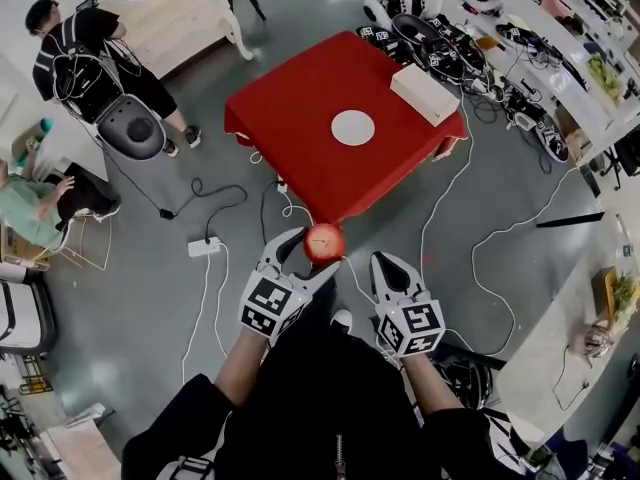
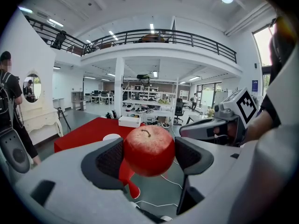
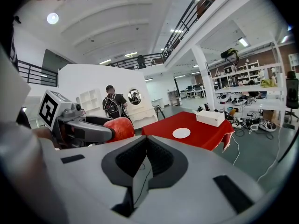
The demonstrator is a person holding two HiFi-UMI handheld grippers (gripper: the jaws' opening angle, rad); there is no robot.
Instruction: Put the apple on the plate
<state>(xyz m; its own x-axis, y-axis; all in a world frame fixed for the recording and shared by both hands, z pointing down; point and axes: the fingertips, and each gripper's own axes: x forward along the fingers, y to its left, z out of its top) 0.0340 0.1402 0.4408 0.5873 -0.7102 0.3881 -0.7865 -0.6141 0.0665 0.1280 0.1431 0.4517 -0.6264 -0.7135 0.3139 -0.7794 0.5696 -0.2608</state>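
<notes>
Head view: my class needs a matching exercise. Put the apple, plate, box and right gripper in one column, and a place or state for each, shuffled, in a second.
Column one:
1. apple
2. plate
3. box
4. right gripper

Column two:
A. by the edge of the table
B. shut, empty
C. middle of the table
D. gripped by the left gripper

Pairs: 1-D, 2-C, 3-A, 4-B

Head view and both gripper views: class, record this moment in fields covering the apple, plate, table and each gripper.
Apple: round red apple, clamped by the left gripper, in the air short of the table
Plate: small round white plate, bare, near mid-table
Table: square table under red cloth, with a white box near one edge
Other tool: right gripper, shut, empty
</notes>
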